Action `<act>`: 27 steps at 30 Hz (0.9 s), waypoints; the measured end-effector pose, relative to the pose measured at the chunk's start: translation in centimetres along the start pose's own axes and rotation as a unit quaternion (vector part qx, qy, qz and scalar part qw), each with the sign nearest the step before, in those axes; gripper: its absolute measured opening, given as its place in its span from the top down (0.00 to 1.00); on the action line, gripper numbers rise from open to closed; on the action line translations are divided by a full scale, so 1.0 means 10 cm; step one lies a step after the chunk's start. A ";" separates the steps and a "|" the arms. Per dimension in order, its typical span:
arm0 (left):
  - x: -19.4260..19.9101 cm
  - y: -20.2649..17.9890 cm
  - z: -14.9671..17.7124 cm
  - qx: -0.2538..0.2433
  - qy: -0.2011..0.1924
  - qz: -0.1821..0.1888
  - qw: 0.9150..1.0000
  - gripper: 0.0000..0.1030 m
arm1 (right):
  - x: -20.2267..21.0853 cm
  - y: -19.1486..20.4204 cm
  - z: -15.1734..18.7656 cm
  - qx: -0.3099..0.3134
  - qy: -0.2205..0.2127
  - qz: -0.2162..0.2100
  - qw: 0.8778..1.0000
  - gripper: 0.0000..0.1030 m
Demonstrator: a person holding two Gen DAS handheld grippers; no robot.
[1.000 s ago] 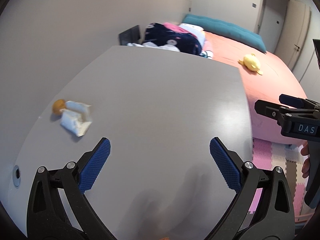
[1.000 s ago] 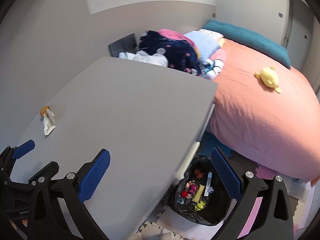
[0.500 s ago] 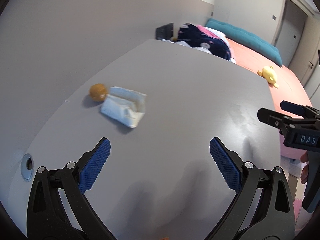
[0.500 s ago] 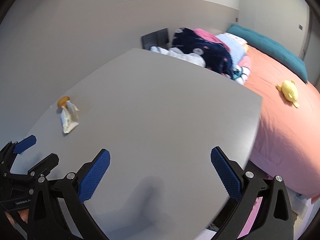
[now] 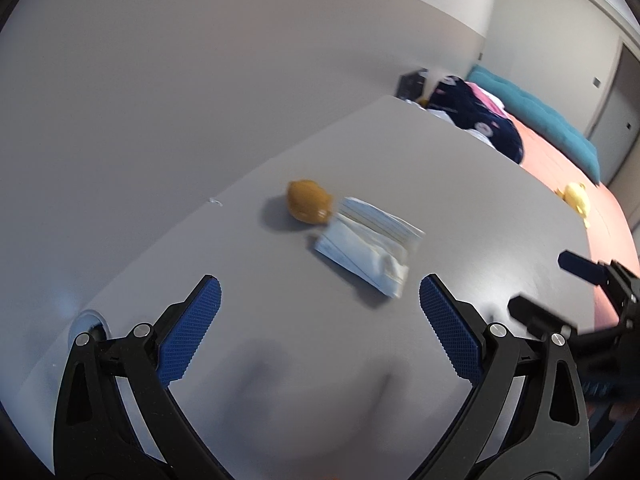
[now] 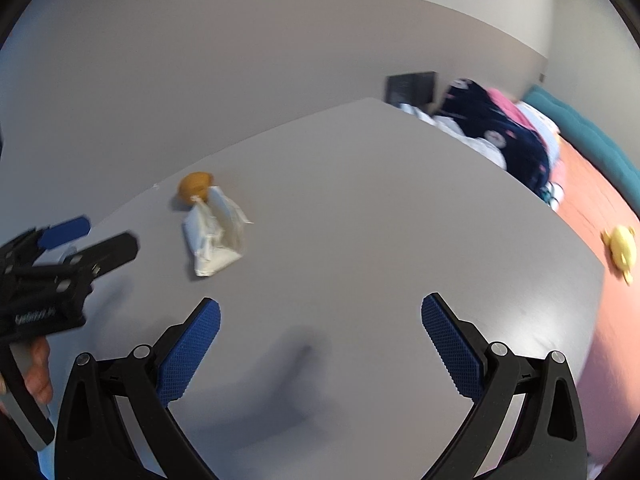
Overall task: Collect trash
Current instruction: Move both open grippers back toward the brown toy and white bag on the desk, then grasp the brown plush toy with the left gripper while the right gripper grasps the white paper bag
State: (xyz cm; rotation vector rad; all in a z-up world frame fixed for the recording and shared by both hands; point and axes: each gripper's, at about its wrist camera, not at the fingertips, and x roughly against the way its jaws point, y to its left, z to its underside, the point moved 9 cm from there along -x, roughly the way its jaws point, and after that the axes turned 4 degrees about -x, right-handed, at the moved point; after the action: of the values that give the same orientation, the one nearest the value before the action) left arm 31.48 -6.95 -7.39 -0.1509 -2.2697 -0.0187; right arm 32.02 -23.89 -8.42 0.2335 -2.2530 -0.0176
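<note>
A crumpled white paper wrapper (image 5: 370, 248) (image 6: 216, 236) lies on the grey table (image 5: 320, 380) (image 6: 380, 220), touching a small brown round scrap (image 5: 308, 200) (image 6: 195, 186) on its far-left side. My left gripper (image 5: 320, 332) hovers open just short of the wrapper, nothing between its blue pads. My right gripper (image 6: 320, 352) is also open and empty, with the wrapper ahead to its left. Each gripper shows in the other's view: the right gripper (image 5: 560, 292) at the right edge, the left gripper (image 6: 80, 240) at the left edge, held by a hand (image 6: 38, 372).
A wall runs along the table's far-left side. A cable hole (image 5: 90, 322) sits in the table near my left finger. Beyond the table are a pile of dark and pink clothes (image 6: 500, 136), a coral bed (image 5: 600, 208) and a yellow plush toy (image 6: 620, 248).
Both grippers have swung left and moved in on the wrapper and brown scrap, which now look larger and more central. The floor bin seen earlier by the right wrist is out of view.
</note>
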 end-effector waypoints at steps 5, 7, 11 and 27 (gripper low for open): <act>-0.17 0.17 -0.04 0.022 0.019 -0.002 1.000 0.30 | -0.13 0.31 -0.03 0.043 0.000 -0.027 0.999 0.03; -0.24 0.24 -0.05 0.031 0.025 -0.004 0.999 0.33 | -0.18 0.42 -0.05 0.052 0.003 -0.043 0.998 0.03; -0.32 0.35 -0.09 0.040 0.030 -0.010 0.999 0.33 | -0.31 0.62 -0.12 0.071 0.005 -0.063 0.996 0.03; -0.51 0.52 -0.21 0.045 0.039 -0.022 0.998 0.33 | -0.89 0.85 -0.26 0.117 0.035 -0.056 0.991 0.36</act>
State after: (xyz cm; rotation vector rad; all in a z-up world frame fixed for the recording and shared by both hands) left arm 36.91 -2.41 -10.12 -0.0513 -2.1907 0.0539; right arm 38.20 -13.81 -12.78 0.4783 -2.1691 0.1925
